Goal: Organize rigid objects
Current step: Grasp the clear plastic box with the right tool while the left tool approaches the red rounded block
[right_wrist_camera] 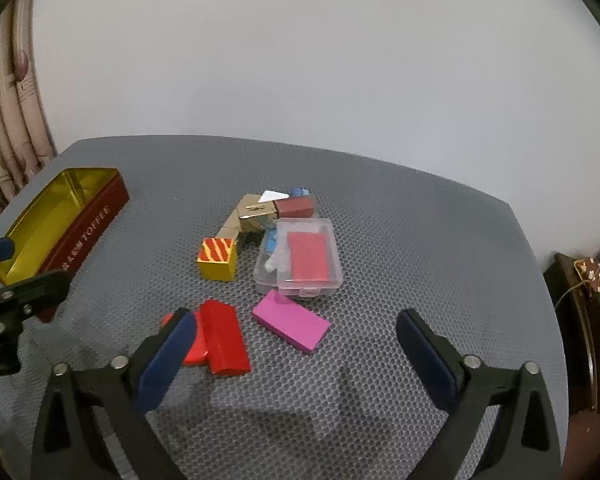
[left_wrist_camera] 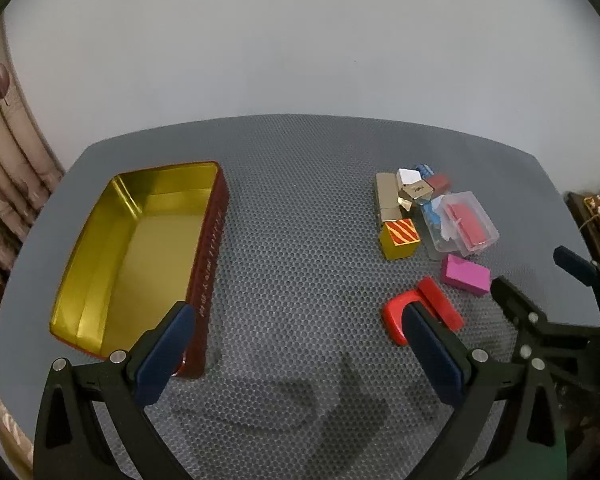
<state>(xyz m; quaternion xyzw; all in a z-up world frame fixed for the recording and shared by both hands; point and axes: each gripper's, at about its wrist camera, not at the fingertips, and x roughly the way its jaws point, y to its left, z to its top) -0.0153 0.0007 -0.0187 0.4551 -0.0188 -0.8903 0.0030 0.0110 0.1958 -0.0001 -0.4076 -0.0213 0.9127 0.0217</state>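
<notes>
Both the left gripper [left_wrist_camera: 300,344] and right gripper [right_wrist_camera: 296,348] have black frames, silver screws and dark blue padded jaws

- Both views are evenly, softly lit; the wall in the upper half of each frame reads pale and flat, dimming toward the corners.
- Strong fisheye bending curves the table [left_wrist_camera: 300,152] edge, and black vignette fills all four corners.
- Soft, diffuse shadows fall at lower centre of both frames.
- The gold tin [left_wrist_camera: 136,248] interior shows mild sheen at left.
- Detail is slightly soft; edge areas smear.
</notes>
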